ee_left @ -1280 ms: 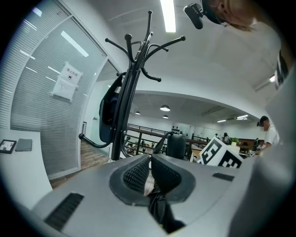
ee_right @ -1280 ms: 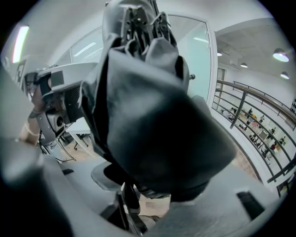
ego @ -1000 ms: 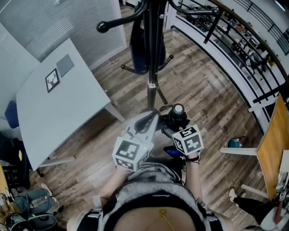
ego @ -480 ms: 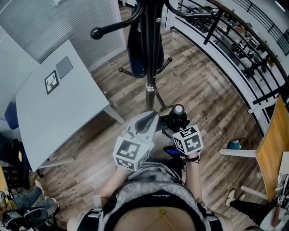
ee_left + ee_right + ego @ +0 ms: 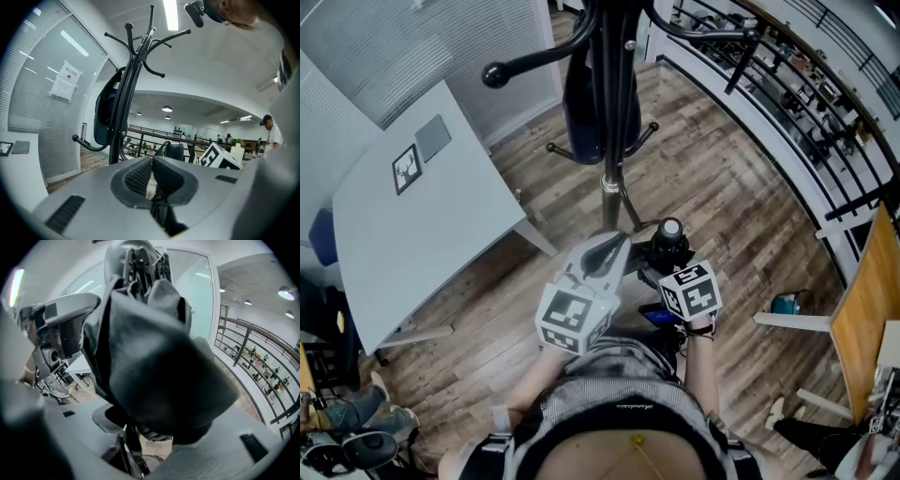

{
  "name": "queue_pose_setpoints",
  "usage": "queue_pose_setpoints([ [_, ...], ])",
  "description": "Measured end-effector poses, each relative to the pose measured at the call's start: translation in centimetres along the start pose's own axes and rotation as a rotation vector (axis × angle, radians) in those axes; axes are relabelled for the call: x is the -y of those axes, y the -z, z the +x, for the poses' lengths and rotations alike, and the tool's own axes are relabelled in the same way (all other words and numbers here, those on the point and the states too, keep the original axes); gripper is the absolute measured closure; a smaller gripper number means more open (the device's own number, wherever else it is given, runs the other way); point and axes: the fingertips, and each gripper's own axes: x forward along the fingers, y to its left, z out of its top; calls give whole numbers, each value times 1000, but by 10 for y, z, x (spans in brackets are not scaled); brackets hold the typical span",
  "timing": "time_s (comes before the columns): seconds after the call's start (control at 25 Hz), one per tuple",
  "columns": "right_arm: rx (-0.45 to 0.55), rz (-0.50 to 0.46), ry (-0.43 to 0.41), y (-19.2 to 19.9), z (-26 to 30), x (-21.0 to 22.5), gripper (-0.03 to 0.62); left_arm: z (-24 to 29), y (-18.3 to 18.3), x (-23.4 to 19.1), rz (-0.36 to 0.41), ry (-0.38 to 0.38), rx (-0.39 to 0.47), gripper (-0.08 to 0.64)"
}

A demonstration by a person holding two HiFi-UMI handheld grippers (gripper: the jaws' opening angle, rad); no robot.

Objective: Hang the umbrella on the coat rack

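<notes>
Nearer by a small margin than half a second ago, the coat rack (image 5: 609, 178) has slid down and to the left in the head view, and its knobbed hook (image 5: 494, 74) sits lower in frame, a sign that the person is closing on it. Both grippers, by contrast, have kept their place against the torso. The left gripper (image 5: 151, 177) has its tongs pressed together on a thin black strip, apparently the strap or a fold of the umbrella (image 5: 154, 348), with something pale caught beside it. The right gripper (image 5: 133, 446) has its tongs clamped on the lower end of the folded umbrella, whose black fabric fills most of that gripper's view. Seen from the head, the umbrella lies between the two grippers, low in front of the person and well short of the rack, with its round black end showing just ahead of the right gripper's marker cube. A dark bag (image 5: 586, 112) hangs on the near side of the rack, while several upper hooks stand free in the left gripper view. The white counter (image 5: 422, 234) to the left bears a small framed picture (image 5: 409, 167) and a grey pad (image 5: 434, 137). By this evidence the carry is under way and the hanging not yet begun: the umbrella would need lifting to a free hook, clear of the bag.
</notes>
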Motion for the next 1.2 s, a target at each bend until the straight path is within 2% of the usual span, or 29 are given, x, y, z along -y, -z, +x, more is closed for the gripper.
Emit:
queue_pose_setpoints([
  [0.72,-36,48,20,24,-3,6,336,11,6,6,-5,46,-16,546],
  [1.2,-63,47,0,27,7,4,336,9,10,-1,-9,34,-27,546],
])
